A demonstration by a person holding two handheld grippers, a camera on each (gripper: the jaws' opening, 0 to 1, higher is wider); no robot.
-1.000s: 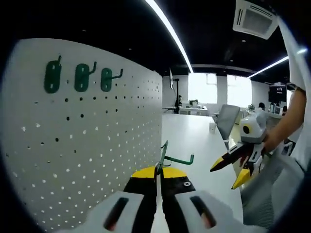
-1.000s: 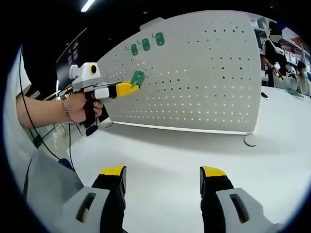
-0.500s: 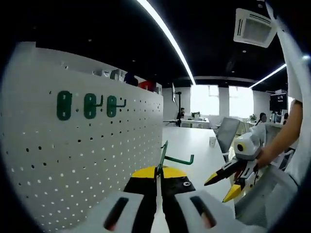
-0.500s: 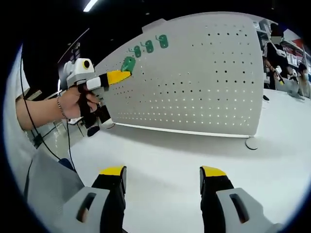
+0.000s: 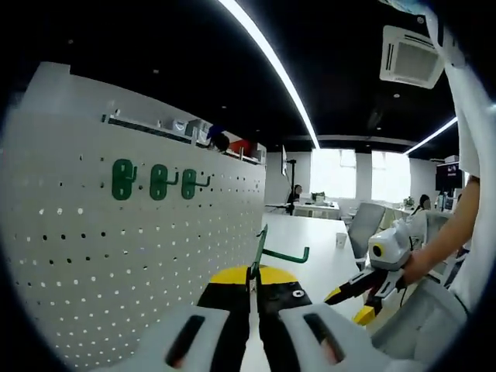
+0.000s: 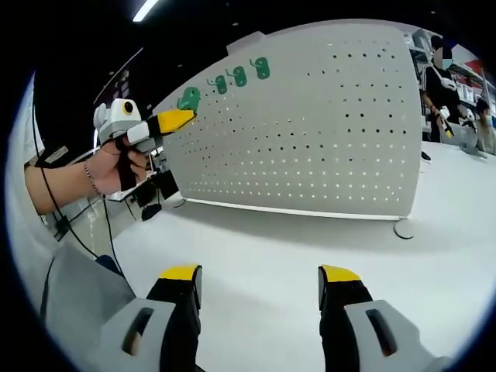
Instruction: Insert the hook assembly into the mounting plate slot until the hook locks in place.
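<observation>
With the left gripper (image 5: 253, 288) clenched on the green hook (image 5: 267, 251) just beside the white pegboard (image 5: 116, 256), below its three mounted hooks (image 5: 159, 180), and the right gripper (image 6: 260, 280) released, a tilted approach could miss the holes.

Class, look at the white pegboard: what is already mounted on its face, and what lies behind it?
Three green hooks sit in a row near the top of the pegboard. Boxes poke above its top edge; everything else behind is covered.
</observation>
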